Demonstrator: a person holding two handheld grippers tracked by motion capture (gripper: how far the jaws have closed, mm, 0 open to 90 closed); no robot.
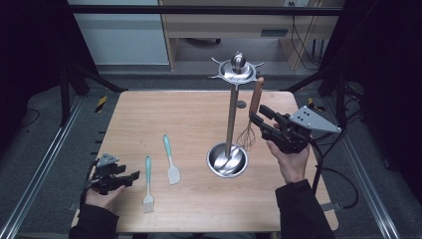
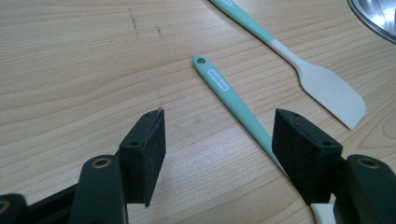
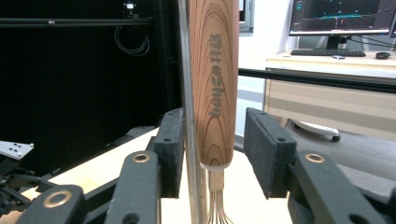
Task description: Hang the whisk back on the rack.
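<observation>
From the high view, the whisk (image 1: 251, 117) hangs from a hook of the metal stand (image 1: 230, 112), with its wooden handle up and its wires down, just above the stand's round base. The whisk's long line runs up and down, a bit tilted. The right hand-held gripper (image 1: 259, 116) is right at the handle, coming from the right side. The left hand-held gripper (image 1: 130, 176) is well apart from it, low on the tabletop (image 1: 199, 199), near the brush (image 1: 148, 185) and the spatula (image 1: 170, 160).

In the left gripper view, the left hand-held gripper (image 2: 218, 140) is open and holds nothing. The brush (image 2: 233, 105) handle lies just ahead, slanting under the right jaw. It has a small label, too tiny to read. The spatula (image 2: 299, 60) lies farther off.

In the right gripper view, the right hand-held gripper (image 3: 212, 151) is open. The whisk (image 3: 215, 84) handle stands between the jaws, and there is a gap on the right side, so the pads do not squeeze it. The stand's thin pole (image 3: 189, 116) is just beside the handle. Dark letters are burned into the wood, running along the handle; I cannot read them for sure.
</observation>
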